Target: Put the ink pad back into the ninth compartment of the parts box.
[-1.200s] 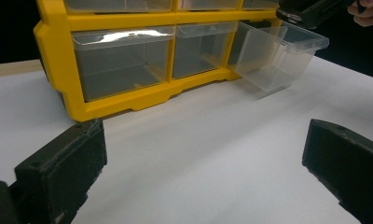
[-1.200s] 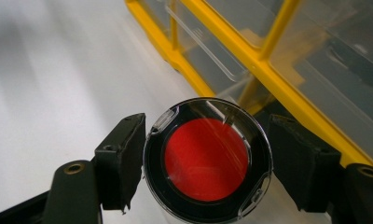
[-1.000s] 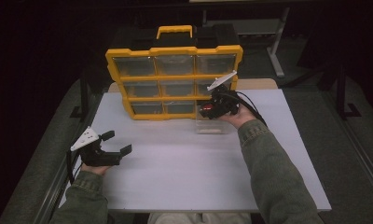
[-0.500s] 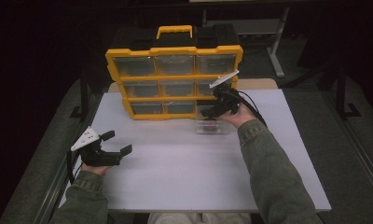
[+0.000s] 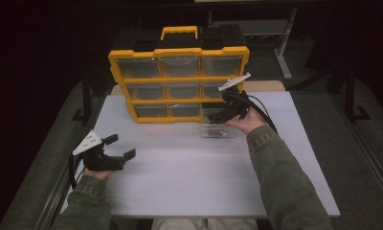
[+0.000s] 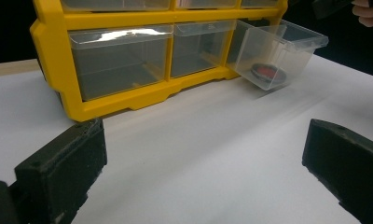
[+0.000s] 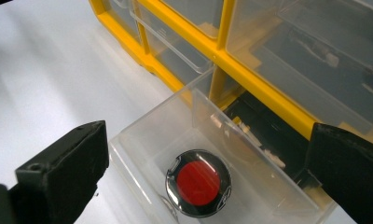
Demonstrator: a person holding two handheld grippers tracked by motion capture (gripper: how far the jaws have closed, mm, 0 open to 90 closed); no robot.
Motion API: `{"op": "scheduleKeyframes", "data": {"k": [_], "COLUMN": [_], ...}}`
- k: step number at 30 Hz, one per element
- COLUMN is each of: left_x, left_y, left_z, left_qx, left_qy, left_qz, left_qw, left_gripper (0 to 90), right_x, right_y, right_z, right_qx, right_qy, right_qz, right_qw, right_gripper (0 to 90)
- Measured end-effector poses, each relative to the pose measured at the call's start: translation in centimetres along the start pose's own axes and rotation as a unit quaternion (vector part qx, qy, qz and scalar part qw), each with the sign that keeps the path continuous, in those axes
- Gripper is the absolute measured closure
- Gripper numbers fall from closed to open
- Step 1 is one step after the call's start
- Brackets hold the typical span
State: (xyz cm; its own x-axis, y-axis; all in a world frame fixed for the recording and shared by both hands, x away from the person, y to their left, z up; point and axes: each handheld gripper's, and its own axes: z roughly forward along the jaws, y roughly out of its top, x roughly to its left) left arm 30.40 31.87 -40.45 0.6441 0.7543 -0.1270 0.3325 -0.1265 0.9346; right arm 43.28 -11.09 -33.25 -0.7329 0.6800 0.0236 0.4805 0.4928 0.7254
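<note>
Standing upright at the far side of the white tabletop (image 5: 189, 182): yellow drawer cabinet (image 5: 180, 79). Lying just in front of its lower right slot: clear drawer (image 7: 184, 154) holding red-centred round disc (image 7: 198, 183). Hovering above drawer, jaws apart: right gripper (image 5: 224, 115). Resting near left edge, jaws apart, gripping nothing: left gripper (image 5: 120, 146).

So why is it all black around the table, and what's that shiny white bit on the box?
In the high view, light falls on the white table while the room behind stays dark. In the left gripper view, the white patch is glare on the clear drawer of the yellow organizer. In the right gripper view, the red disc looks sharp, the far drawers softer.
</note>
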Motion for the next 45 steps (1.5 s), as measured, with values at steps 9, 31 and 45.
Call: {"op": "scheduleKeyframes", "data": {"k": [9,31,45], "left_x": [-0.1,-0.1,-0.1], "left_y": [0.0,-0.1,0.0], "left_z": [0.0,0.1,0.2], "left_qx": [0.000,0.003,0.004], "left_qy": [0.000,0.000,0.000], "left_qz": [0.000,0.000,0.001], "left_qw": [1.0000,1.0000,1.0000], "left_gripper": [0.0,0.0,0.0], "right_x": [0.5,0.4,-0.1], "right_y": [-1.0,-3.6,-5.5], "right_z": [-0.6,-2.2,-3.8], "right_qx": [-0.004,-0.017,-0.033], "right_qy": [0.012,0.010,0.002], "right_qz": [0.001,-0.004,0.008], "right_qw": [0.9999,0.9998,0.9994], "right_gripper": [0.0,0.0,0.0]}}
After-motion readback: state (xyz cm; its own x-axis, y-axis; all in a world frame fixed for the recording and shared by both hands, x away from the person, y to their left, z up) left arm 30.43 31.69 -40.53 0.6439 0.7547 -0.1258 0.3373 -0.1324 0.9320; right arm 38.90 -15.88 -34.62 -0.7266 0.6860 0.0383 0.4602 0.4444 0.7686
